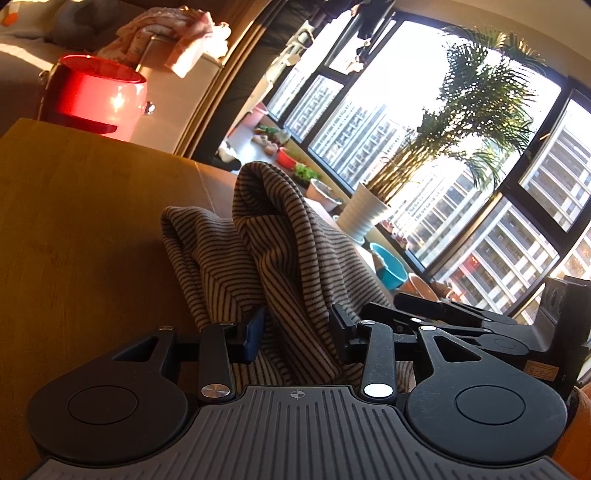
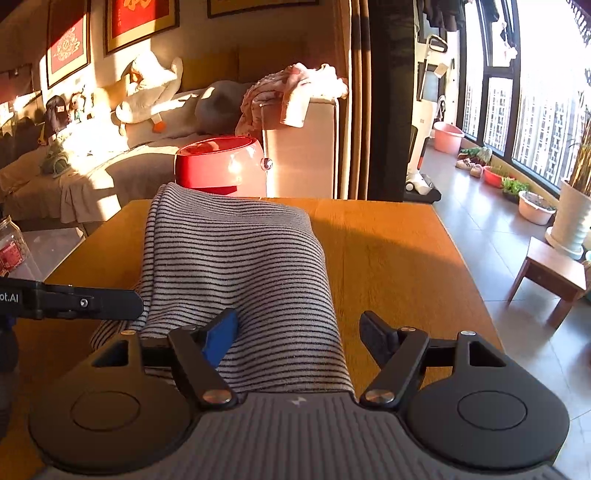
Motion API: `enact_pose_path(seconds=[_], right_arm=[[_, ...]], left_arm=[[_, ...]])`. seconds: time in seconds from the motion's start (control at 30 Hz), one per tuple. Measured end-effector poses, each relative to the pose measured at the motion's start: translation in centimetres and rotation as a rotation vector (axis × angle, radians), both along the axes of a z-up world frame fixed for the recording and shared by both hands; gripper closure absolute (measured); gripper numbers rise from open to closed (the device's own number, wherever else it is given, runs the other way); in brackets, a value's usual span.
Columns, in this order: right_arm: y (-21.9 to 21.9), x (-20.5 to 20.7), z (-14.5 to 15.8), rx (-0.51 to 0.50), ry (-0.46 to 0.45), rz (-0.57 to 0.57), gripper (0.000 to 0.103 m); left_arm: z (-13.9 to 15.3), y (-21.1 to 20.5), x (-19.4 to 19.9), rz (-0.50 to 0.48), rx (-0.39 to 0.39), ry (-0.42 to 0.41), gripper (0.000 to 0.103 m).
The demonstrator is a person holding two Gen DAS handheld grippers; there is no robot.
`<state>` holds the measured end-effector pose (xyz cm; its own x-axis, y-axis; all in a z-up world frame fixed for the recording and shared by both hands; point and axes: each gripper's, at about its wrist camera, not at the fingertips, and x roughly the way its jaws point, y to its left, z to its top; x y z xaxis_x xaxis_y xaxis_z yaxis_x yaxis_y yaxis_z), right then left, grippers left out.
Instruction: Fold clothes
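the left gripper (image 1: 295,334) pinches a bunched fold of the striped garment (image 1: 280,236), its jaws narrow with cloth pressed between the pads, the fabric lifted in a hump over the near part of the orange counter (image 1: 74,229). the right gripper (image 2: 299,338) stands spread wide over the near end of the striped garment (image 2: 236,258); its blue left pad touches the cloth, its right finger is clear of it. a red pot (image 2: 221,164) sits beyond the far edge

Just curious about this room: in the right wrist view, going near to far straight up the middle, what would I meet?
Striped garment on the orange table → red pot beyond the table's far edge → sofa → framed red pictures on the wall.
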<state>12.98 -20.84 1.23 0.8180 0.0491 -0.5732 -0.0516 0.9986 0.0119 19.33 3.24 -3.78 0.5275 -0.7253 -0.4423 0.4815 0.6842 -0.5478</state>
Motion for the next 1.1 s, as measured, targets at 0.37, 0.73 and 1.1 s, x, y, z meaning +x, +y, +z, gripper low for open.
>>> enact_pose_path(seconds=[0.37,0.73,1.1], right_arm=[[2.4,-0.9,0.2,-0.072,0.018,0.035,0.051],[2.6,-1.2,1.2,-0.115,0.031,0.037,0.048],[8.4,-2.2,2.7,-0.108,-0.011,0.259,0.030]], left_arm=[[1.0,1.4,0.1,0.031,-0.038,-0.009,0.063],[0.4,1.5,0.6,0.059,0.003,0.026,0.062],[0.0,1.5,0.8,0.072,0.032,0.037,0.062]])
